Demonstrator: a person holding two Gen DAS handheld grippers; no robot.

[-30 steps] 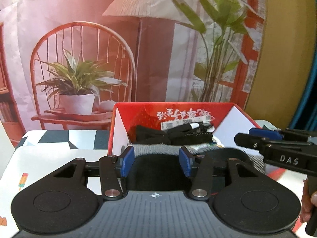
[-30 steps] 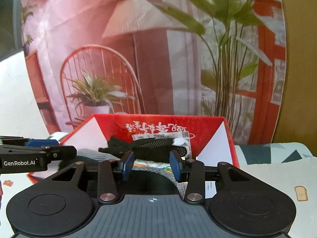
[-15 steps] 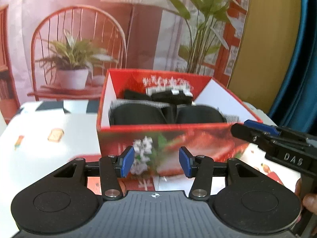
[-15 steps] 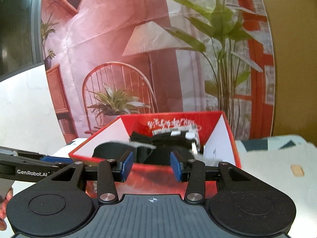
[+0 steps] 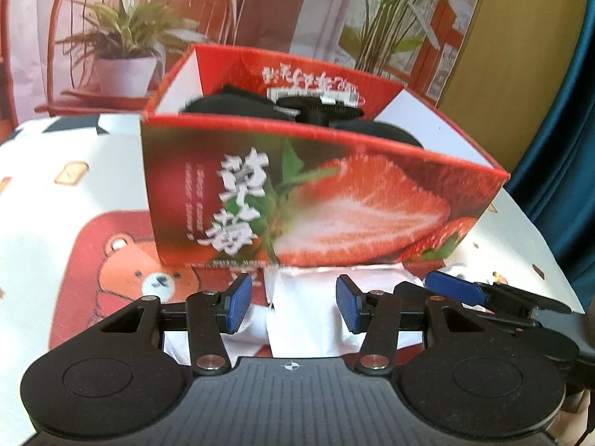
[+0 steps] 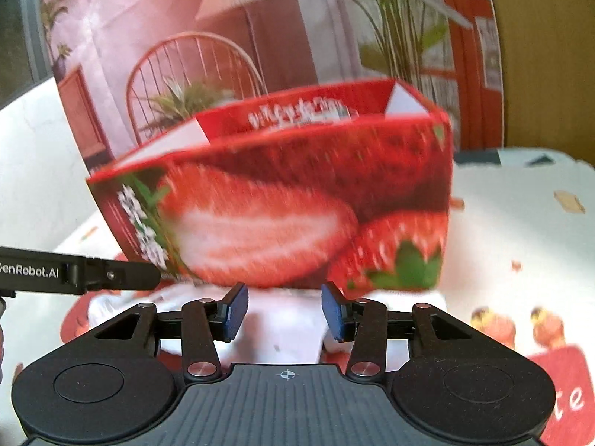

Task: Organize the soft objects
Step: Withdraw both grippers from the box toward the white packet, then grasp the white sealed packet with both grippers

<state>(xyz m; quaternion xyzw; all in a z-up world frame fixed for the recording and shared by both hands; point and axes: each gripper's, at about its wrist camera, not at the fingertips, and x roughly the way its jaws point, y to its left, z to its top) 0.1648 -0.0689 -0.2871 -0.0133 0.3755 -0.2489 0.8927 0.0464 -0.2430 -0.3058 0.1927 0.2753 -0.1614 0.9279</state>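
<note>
White soft cloth (image 5: 301, 308) lies crumpled before strawberry box (image 5: 316, 200); left claw (image 5: 293, 303) open, right claw (image 6: 284, 310) opening, both empty.

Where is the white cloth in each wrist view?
Left wrist: the white cloth lies low in the middle, in front of the strawberry box, between the open jaws.
Right wrist: the cloth lies low in the middle, between jaws that are opening.
Shared landmark: the strawberry box just behind it.
</note>
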